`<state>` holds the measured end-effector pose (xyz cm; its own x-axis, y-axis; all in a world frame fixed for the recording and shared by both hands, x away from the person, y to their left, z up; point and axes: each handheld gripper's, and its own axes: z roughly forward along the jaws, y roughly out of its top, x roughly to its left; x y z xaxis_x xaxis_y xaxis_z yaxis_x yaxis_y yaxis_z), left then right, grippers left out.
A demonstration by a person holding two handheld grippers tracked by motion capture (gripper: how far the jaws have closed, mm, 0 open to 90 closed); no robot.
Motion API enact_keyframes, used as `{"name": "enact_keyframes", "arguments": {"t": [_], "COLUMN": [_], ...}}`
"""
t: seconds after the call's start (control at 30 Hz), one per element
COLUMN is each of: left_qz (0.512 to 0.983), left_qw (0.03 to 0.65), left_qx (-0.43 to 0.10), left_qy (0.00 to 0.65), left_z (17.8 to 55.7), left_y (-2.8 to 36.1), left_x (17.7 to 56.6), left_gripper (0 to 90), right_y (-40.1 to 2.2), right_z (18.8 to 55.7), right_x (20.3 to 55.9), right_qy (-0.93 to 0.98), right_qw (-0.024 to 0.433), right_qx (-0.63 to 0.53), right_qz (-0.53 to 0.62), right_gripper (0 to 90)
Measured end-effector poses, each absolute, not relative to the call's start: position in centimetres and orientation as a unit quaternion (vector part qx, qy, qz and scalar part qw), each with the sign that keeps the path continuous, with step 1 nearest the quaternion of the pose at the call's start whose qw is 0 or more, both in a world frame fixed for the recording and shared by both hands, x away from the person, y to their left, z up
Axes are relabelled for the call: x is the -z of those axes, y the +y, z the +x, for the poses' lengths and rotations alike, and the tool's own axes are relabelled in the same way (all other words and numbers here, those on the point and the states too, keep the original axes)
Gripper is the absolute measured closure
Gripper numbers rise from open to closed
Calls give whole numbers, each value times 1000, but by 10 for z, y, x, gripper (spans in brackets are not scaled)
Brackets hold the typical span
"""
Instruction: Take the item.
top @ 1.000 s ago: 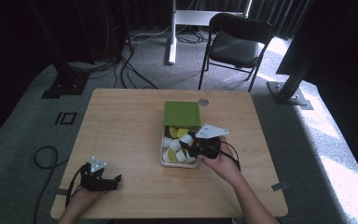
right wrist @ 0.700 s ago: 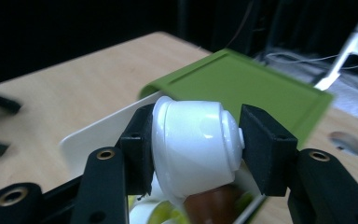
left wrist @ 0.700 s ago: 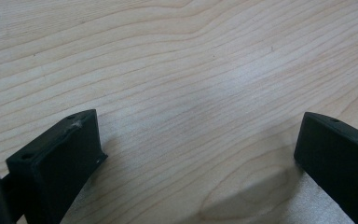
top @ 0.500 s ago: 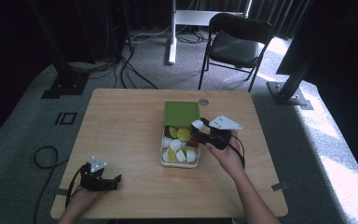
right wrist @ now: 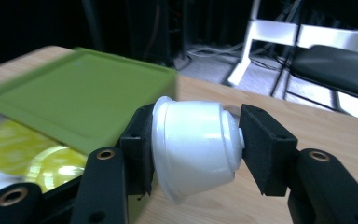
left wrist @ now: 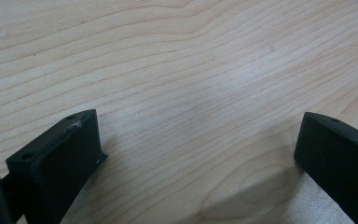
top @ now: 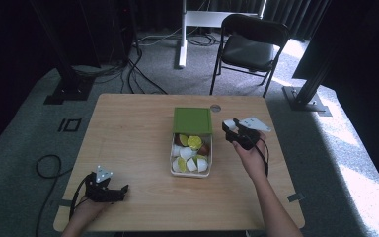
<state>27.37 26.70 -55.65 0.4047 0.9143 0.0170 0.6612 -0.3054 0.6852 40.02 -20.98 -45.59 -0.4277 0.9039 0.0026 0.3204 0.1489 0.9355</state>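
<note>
A box [top: 191,170] is sitting at mid-table [top: 133,128], its lid [top: 192,120] lying over its far end and capsules [top: 191,153] lying inside. The right gripper [top: 230,127] is hovering just right of the lid, a capsule [right wrist: 193,140] sitting between its jaws. The left gripper [top: 121,190] is resting near the table's near-left corner.

Glossy white plastic capsule [right wrist: 193,142]; matt pale wood-grain table [left wrist: 177,70]; matt green lid [right wrist: 81,93]

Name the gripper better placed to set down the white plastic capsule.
Right. The right gripper already clamps the white plastic capsule beside the green-lidded box; the left gripper rests open on the wooden table.
</note>
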Motion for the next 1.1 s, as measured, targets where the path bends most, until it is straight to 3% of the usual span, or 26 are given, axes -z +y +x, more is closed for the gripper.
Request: {"name": "enact_keyframes", "arguments": {"t": [0.23, 0.73, 1.1], "left_qz": [781, 781, 780], "left_qw": [305, 305, 305], "left_qx": [-208, -208, -208], "left_qy": [505, 504, 505], "left_z": [274, 274, 274], "left_y": [267, 267, 267], "left_x": [557, 557, 557], "left_gripper": [16, 15, 16], "right_y": [-225, -252, -257], "right_z": [412, 445, 456], "right_x": [472, 528, 545], "right_qy": [692, 688, 688], "right_qw": [309, 231, 207], "right_qx": [-454, -413, -405], "right_qz": [469, 550, 566], "right_gripper": [486, 486, 486]}}
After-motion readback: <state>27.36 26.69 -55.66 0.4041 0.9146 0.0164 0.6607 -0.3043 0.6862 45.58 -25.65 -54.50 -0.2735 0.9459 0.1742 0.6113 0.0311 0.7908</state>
